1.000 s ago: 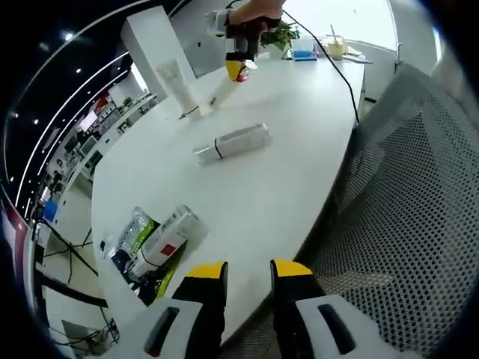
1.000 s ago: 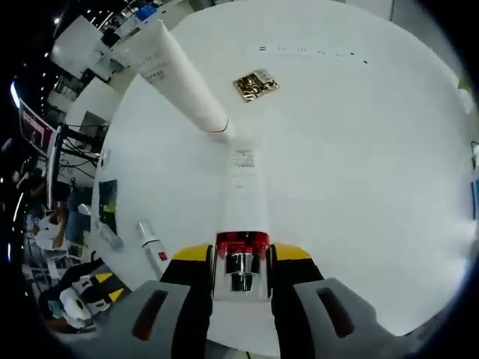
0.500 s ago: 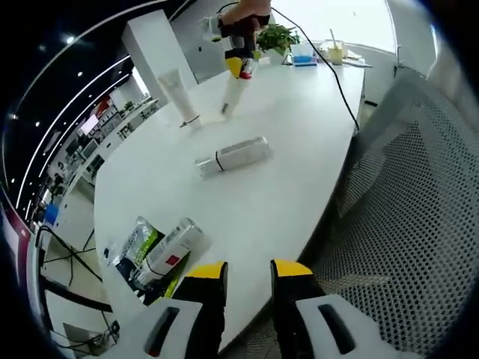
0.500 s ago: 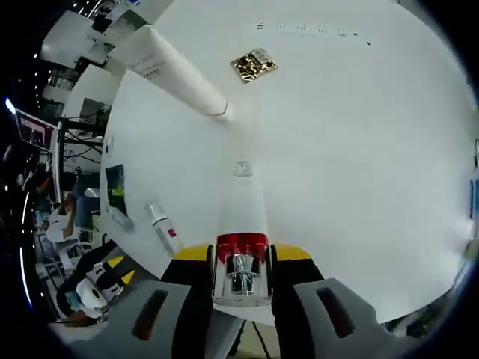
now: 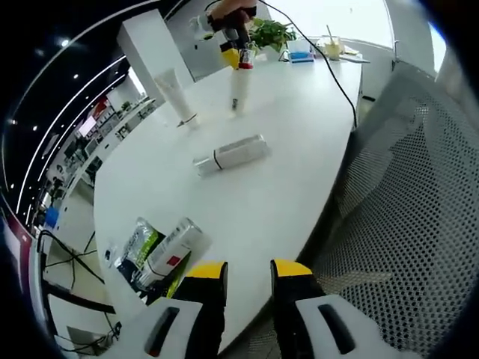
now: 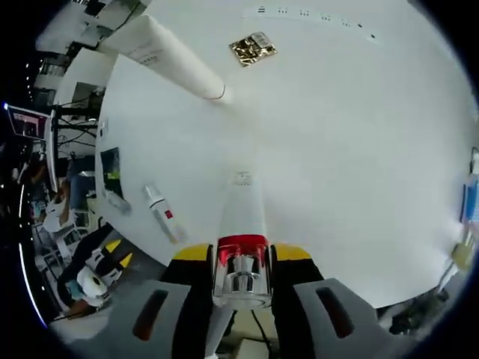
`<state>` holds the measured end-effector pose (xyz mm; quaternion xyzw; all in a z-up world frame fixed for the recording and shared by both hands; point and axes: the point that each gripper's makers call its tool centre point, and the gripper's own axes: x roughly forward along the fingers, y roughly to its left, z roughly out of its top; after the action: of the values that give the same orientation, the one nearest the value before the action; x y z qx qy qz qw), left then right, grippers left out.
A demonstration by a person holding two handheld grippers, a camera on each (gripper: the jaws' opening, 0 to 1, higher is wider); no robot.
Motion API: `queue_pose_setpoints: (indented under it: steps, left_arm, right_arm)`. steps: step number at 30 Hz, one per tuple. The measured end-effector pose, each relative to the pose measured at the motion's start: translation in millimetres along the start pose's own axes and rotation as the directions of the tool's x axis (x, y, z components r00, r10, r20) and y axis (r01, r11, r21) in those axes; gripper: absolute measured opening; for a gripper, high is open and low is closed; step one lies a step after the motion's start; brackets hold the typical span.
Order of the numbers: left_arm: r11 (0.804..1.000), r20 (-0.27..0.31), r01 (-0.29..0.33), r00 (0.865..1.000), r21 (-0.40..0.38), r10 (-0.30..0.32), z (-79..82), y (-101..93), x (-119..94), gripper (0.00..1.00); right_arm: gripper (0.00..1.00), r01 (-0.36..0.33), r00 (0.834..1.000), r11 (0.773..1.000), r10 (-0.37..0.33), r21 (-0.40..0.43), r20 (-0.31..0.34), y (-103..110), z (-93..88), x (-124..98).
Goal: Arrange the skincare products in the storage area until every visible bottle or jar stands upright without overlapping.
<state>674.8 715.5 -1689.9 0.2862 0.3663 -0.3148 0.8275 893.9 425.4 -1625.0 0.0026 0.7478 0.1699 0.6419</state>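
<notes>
In the left gripper view my right gripper (image 5: pixel 238 54) is shut on the red-banded top of a white tube (image 5: pixel 239 91), which stands upright on the white table (image 5: pixel 284 179). Left of it stands a second white tube (image 5: pixel 176 93). A silver-white bottle (image 5: pixel 232 153) lies on its side mid-table. Another bottle with a red label (image 5: pixel 171 245) lies on a green packet (image 5: pixel 135 238) near the table's edge. My left gripper (image 5: pixel 248 273) is open over that edge, holding nothing. The right gripper view looks down the held tube (image 6: pixel 243 213) from my right gripper (image 6: pixel 241 258), with the other tube (image 6: pixel 176 56) beyond it.
A mesh chair back (image 5: pixel 404 187) stands close on the right of the table. A black cable (image 5: pixel 337 71) runs across the far end, near a plant (image 5: pixel 271 34) and small containers (image 5: pixel 303 48). A gold packet (image 6: pixel 253 47) lies flat on the table.
My right gripper has raised the red-banded tube from a lean to upright and carried it away from the other tube. The left gripper has hardly moved.
</notes>
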Motion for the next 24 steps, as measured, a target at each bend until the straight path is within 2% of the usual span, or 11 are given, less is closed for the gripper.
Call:
queue_pose_setpoints:
  steps: [5, 12, 15, 24]
  left_arm:
    - [1.000, -0.001, -0.001, 1.000, 0.001, 0.001, 0.0, -0.5, 0.0, 0.23]
    - [0.999, -0.012, 0.012, 1.000, 0.031, -0.012, -0.1, -4.4, 1.1, 0.23]
    - [0.999, -0.016, 0.014, 1.000, 0.032, -0.013, -0.4, -4.7, 0.9, 0.23]
    - [1.000, -0.019, 0.013, 1.000, 0.026, -0.013, -1.3, -3.9, 1.6, 0.23]
  right_arm:
    - [0.26, 0.026, 0.999, 1.000, -0.026, -0.004, -0.033, 4.1, -5.8, -1.9]
    - [0.26, 0.031, 0.992, 0.999, -0.032, -0.007, -0.126, 6.5, -12.2, -2.9]
    - [0.26, 0.029, 0.986, 1.000, -0.029, -0.002, -0.164, 1.4, -7.4, -1.9]
    - [0.27, 0.040, 0.979, 0.999, -0.039, 0.000, -0.199, 8.8, -3.2, -1.6]
